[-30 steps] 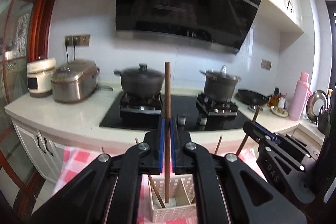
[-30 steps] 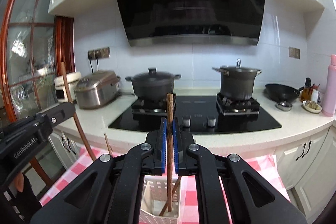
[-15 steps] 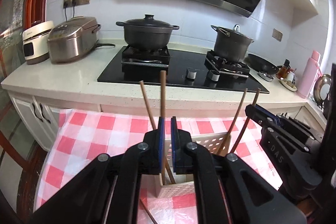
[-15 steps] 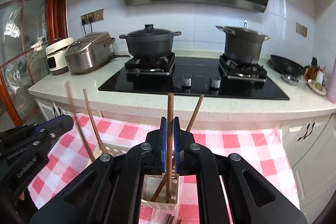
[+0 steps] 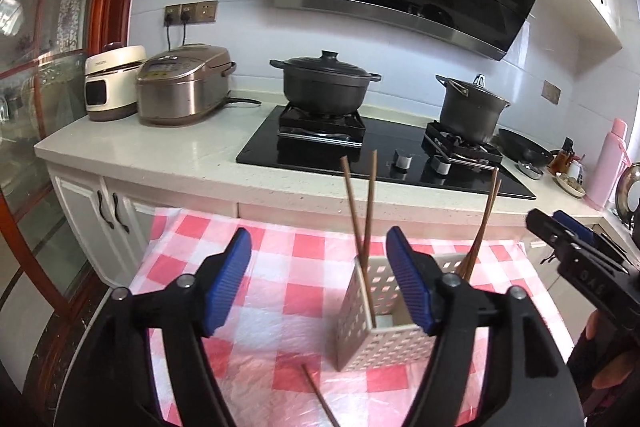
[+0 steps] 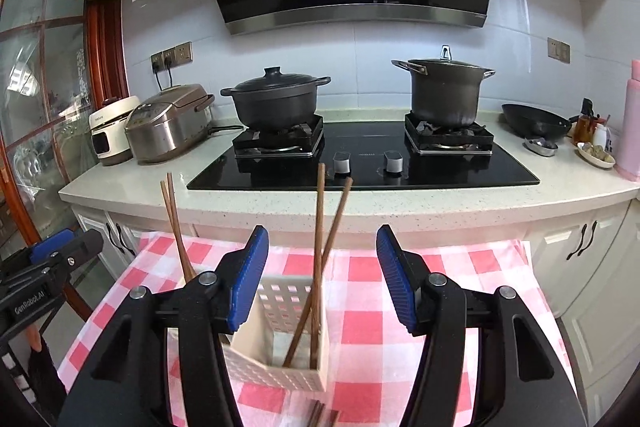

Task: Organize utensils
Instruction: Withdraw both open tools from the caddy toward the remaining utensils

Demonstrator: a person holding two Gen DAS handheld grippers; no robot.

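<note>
While both grippers are opening with nothing pressed between the pads, the next move depends on the chopsticks that lie flat on the cloth. The left gripper [image 5: 318, 277] has wide jaws, and one loose chopstick [image 5: 318, 399] lies just below and a little behind its tips, its long axis slanting from near the holder toward the camera. The holder [image 5: 382, 323] stands on the right side of this gripper, partly behind the right pad, with two chopsticks [image 5: 362, 223] upright in the near cell and two more [image 5: 482, 227] leaning in the far cell. The right gripper [image 6: 322, 277] is also open; the holder [image 6: 280, 335] is directly between and under its jaws, free of them. More loose sticks [image 6: 316, 413] lie under it, at the lower edge, blurred. I judge each hand has a stick near. The checked cloth [image 6: 368, 271] is thin and may slide. Behind is a counter [image 6: 400, 207] with the stove.
</note>
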